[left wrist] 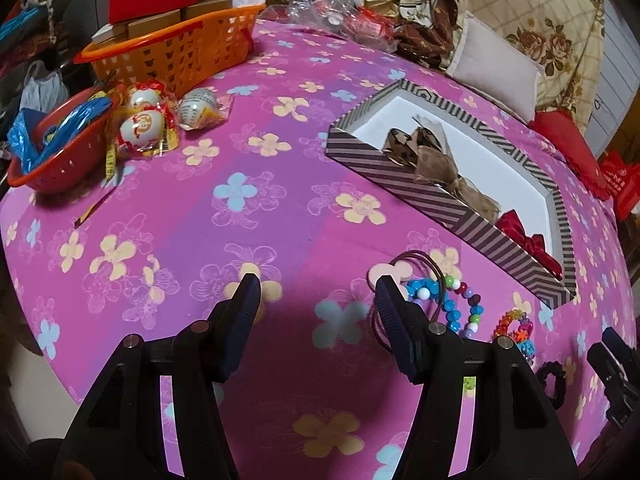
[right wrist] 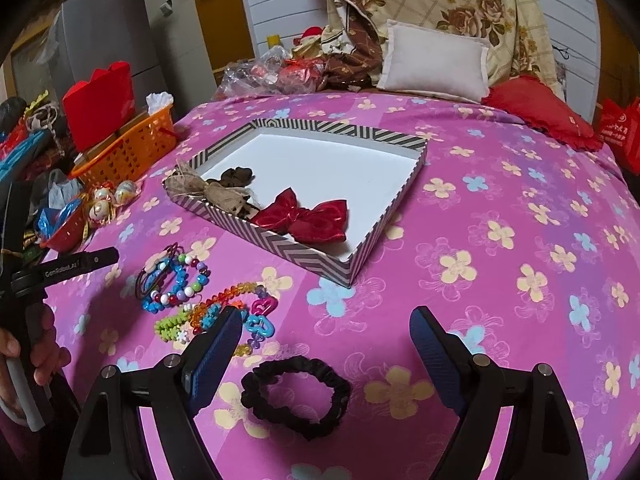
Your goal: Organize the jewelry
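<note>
Lying between the right gripper's [right wrist: 326,330] spread jaws, one black fabric scrunchie [right wrist: 296,394]; two ribbon bows fill the striped cardboard tray [right wrist: 280,242] beyond; left gripper's [left wrist: 316,292] jaws gape empty.

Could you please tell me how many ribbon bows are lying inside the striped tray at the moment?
2. A burlap bow lies at the striped tray's left corner, draped over its wall; a red bow lies beside it along the near wall. Dark pieces behind the burlap bow are unclear.

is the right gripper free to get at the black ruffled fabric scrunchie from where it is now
Probably yes: the right gripper is open and empty, and the black ruffled fabric scrunchie lies flat on the pink flowered bedspread just below its fingertips, nothing covering it.
</note>
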A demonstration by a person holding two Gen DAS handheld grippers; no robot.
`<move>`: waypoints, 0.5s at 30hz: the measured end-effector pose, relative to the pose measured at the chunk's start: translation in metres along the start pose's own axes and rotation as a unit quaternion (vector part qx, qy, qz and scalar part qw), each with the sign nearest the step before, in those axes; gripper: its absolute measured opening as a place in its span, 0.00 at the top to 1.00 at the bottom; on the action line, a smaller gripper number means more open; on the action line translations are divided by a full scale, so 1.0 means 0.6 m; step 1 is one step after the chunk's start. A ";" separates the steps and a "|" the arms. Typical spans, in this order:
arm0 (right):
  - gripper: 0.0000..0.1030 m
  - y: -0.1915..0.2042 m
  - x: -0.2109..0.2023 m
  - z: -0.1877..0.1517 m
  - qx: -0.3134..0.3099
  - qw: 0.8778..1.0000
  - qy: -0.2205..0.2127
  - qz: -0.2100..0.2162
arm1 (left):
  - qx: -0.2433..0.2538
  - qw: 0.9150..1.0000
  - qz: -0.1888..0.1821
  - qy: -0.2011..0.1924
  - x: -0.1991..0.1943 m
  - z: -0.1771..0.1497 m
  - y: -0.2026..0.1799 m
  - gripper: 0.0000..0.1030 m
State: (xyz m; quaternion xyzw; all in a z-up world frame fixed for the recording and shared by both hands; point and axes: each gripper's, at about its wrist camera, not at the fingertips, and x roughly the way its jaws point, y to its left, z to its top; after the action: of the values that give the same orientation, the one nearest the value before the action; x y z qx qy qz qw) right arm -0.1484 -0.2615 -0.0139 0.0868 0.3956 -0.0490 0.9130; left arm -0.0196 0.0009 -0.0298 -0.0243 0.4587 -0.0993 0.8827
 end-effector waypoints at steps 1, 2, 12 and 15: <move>0.19 0.001 0.000 0.000 -0.001 1.000 0.000 0.000 | 0.007 1.000 -0.002 -0.003 -0.002 -0.001 -0.005 0.42; 0.19 0.001 -0.001 0.000 -0.003 1.000 -0.001 0.001 | 0.015 1.000 -0.005 -0.007 -0.004 -0.002 -0.011 0.42; 0.19 -0.003 0.000 -0.003 0.003 1.000 0.004 0.003 | 0.045 0.999 -0.003 0.006 0.011 -0.002 -0.036 0.42; 0.19 -0.003 0.002 -0.003 0.004 1.000 0.008 0.005 | 0.018 0.999 -0.005 0.033 0.032 0.002 -0.020 0.42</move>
State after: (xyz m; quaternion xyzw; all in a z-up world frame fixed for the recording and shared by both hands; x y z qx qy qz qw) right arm -0.1493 -0.2630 -0.0163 0.0923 0.4020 -0.0455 0.9098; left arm -0.0097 -0.0149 -0.0426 -0.0075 0.4855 -0.1127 0.8669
